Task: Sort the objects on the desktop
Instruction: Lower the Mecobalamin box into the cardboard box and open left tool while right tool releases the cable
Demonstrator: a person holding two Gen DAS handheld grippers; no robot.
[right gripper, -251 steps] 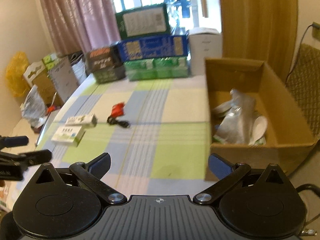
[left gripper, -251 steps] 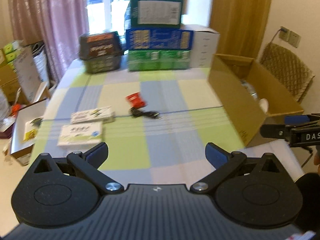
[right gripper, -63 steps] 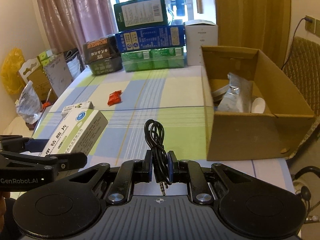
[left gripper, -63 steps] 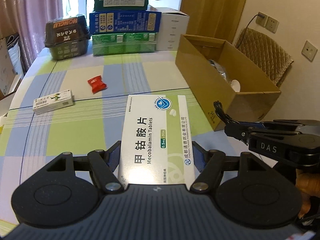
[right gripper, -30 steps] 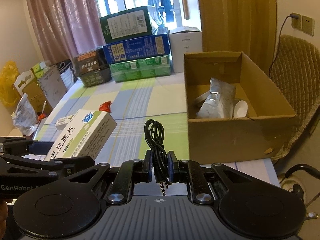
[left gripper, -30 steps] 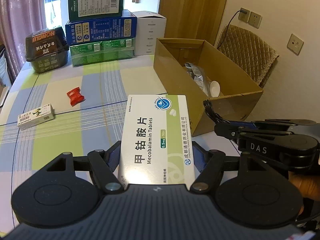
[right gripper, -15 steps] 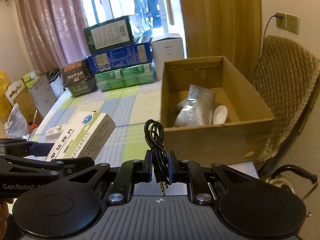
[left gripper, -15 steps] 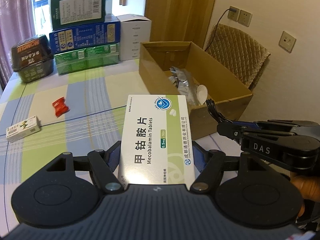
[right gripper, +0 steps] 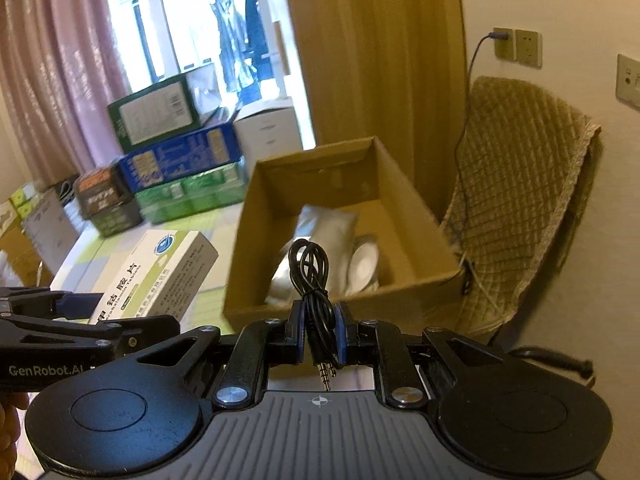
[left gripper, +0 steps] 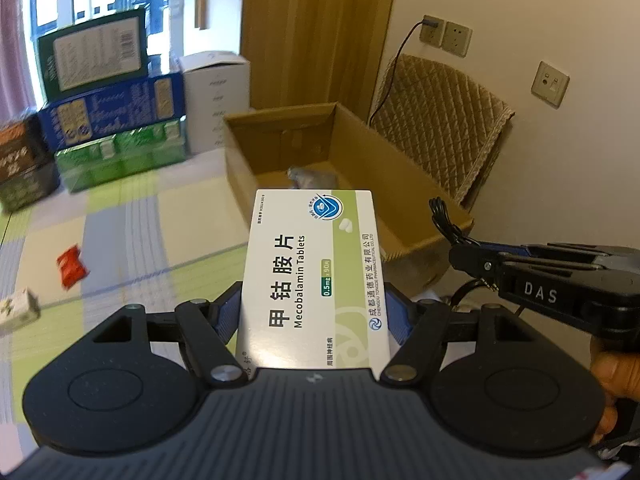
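left wrist view: the left gripper (left gripper: pixel 314 316) is clamped on a white and green tablet box (left gripper: pixel 314 276), held in the air short of the cardboard box (left gripper: pixel 384 184)'s near wall and pointing into it. left of the cardboard box, a red packet (left gripper: pixel 71 266) and a small white carton (left gripper: pixel 18 310) lie on the checked tablecloth (left gripper: pixel 120 248).

right wrist view: the right gripper (right gripper: pixel 319 334) pinches a coiled black audio cable (right gripper: pixel 314 280), also just short of the cardboard box (right gripper: pixel 256 240), where a silver pouch (right gripper: pixel 324 236) already lies. judged step: carrying both items to the drop. next, each needs to clear the near wall, then release.
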